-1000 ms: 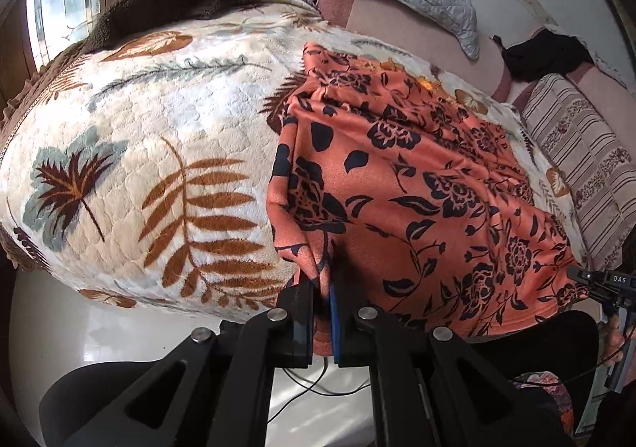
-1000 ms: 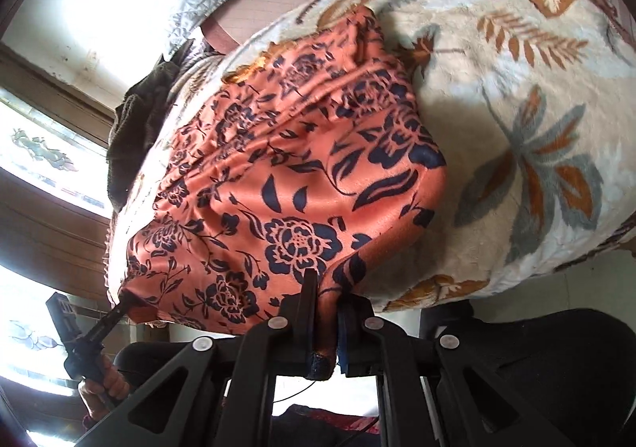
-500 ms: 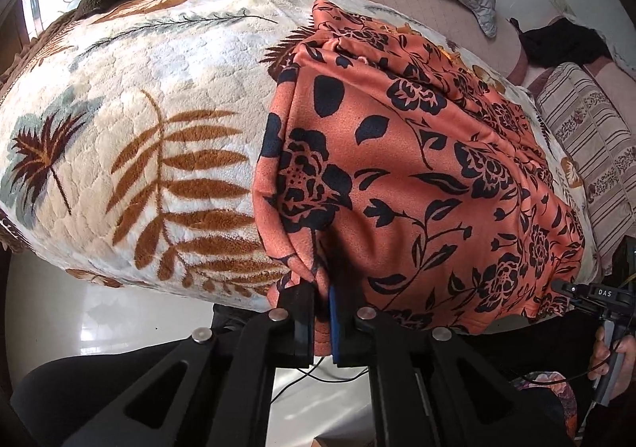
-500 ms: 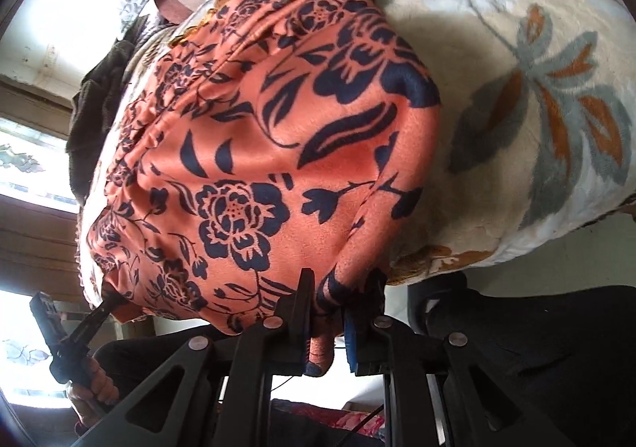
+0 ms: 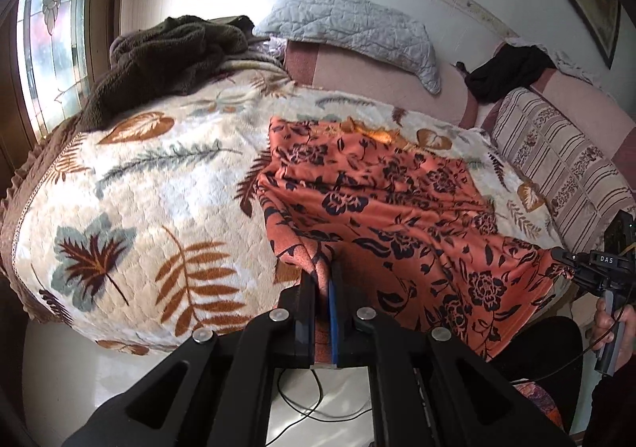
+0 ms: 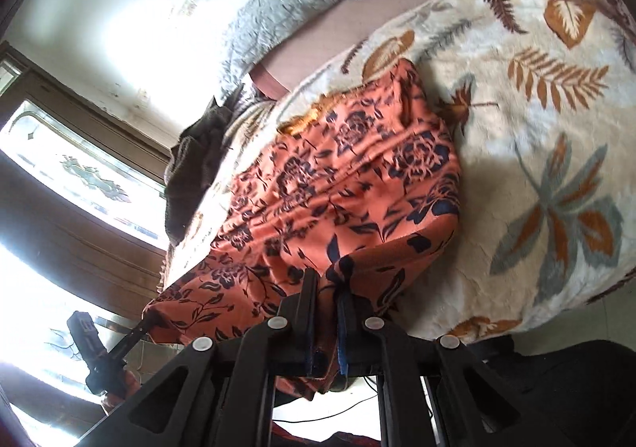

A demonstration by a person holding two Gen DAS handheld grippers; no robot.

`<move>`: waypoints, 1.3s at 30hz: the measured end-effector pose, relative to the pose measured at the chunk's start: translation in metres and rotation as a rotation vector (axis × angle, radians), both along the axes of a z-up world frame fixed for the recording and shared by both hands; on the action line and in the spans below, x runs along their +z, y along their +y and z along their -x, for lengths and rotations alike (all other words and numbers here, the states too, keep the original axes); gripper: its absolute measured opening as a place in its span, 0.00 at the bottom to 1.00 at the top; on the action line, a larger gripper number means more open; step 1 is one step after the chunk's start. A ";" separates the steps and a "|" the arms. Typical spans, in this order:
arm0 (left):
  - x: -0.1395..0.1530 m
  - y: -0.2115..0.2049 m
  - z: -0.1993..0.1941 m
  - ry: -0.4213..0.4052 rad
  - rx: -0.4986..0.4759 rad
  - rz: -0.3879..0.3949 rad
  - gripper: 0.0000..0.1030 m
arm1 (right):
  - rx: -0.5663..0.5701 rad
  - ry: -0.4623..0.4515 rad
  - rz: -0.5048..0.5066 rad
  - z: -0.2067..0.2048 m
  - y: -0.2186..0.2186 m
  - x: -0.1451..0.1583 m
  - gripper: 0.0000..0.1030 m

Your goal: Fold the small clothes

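While the leaf-patterned blanket (image 5: 131,208) covers the bed from 9 to 3 o'clock in the left wrist view, the orange floral garment (image 5: 397,216) lies on its near part, its free end running away toward 12 o'clock and its near hem hanging off the bed edge between the two tools. That hem is the long axis, stretched from 6 o'clock out to 3 o'clock. The left gripper (image 5: 324,284) pinches one near corner with its jaws narrow on the cloth; the right gripper (image 6: 328,290) clamps the other corner likewise. Each hand is equally near its own corner, so I judge the fold carries both corners forward toward 12 o'clock, over the far end.
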State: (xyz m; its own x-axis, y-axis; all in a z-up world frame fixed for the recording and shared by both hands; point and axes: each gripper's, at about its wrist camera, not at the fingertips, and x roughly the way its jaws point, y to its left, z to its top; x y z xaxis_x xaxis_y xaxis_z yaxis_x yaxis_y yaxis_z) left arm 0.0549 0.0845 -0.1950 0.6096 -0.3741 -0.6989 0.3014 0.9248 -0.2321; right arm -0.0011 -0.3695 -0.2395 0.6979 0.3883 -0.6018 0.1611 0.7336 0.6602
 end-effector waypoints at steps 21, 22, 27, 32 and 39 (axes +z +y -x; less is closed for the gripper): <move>0.058 0.019 -0.088 0.002 0.082 0.074 0.05 | -0.139 -0.190 -0.067 -0.057 -0.065 0.087 0.08; 0.060 0.017 -0.099 0.003 0.081 0.071 0.05 | -0.146 -0.190 -0.072 -0.068 -0.069 0.087 0.08; 0.056 -0.001 -0.175 0.055 0.086 0.047 0.05 | -0.203 -0.166 -0.109 -0.131 -0.094 0.078 0.08; 0.024 -0.027 -0.265 0.148 0.092 0.008 0.05 | -0.286 -0.102 -0.152 -0.201 -0.124 0.041 0.08; -0.065 -0.053 -0.366 0.320 0.125 -0.065 0.05 | -0.322 0.041 -0.172 -0.300 -0.148 -0.040 0.08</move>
State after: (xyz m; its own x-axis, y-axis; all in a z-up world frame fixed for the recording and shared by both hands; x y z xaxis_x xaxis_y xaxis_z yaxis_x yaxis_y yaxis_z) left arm 0.4209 0.0317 -0.2597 0.3941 -0.2588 -0.8819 0.1067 0.9659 -0.2358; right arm 0.2989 -0.5174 -0.2793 0.7776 0.2505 -0.5767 0.3947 0.5194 0.7579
